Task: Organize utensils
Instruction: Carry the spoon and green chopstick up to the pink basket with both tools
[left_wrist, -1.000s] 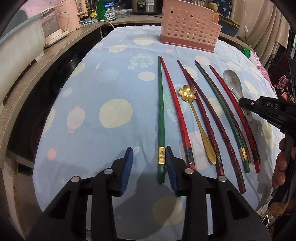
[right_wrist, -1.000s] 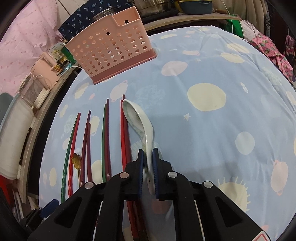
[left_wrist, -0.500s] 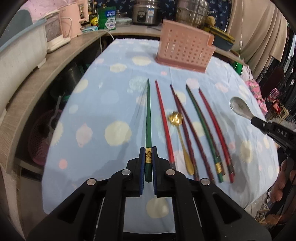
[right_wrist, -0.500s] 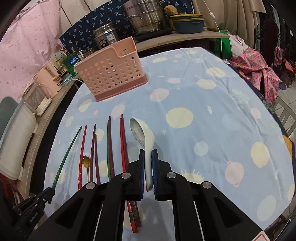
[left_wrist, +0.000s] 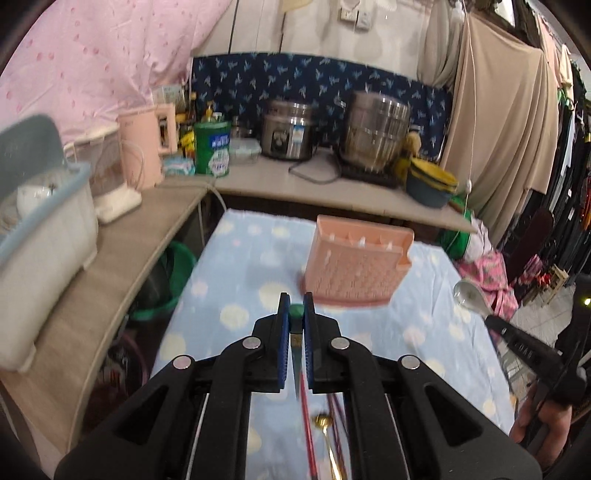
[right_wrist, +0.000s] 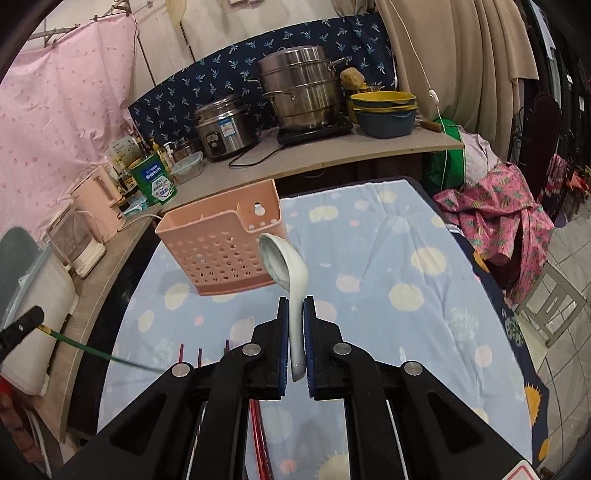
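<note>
Utensils split between air and table: a green chopstick (left_wrist: 296, 311) is clamped end-on between the blue pads of the left gripper (left_wrist: 295, 314), its shaft slanting away below the jaws; in the right wrist view the same stick runs as a thin green line (right_wrist: 92, 350) from the left gripper's tip at the frame's left edge. A white ceramic spoon (right_wrist: 291, 280) is pinched by its handle in the right gripper (right_wrist: 295, 332), bowl tilted up and forward, clear of the cloth; in the left wrist view it shows at far right (left_wrist: 469, 295) with a hand (left_wrist: 543, 432) below it. Beneath the left gripper, lying on the blue spotted tablecloth (left_wrist: 424, 314): a red chopstick (left_wrist: 308, 424), a gold spoon (left_wrist: 327, 428), darker sticks beside it, partly hidden by the jaws. Further on, a pink perforated utensil holder (right_wrist: 218, 247) stands upright on the cloth, apart from both grippers; from the right wrist view the spoon's bowl overlaps its right edge. Beyond the table edge, a counter (right_wrist: 332, 155) carries a rice cooker (right_wrist: 223, 127), a steel steamer pot (right_wrist: 301, 98), stacked bowls (right_wrist: 384, 112), a green tin (right_wrist: 155, 181). Pink curtain and blue patterned cloth behind.
</note>
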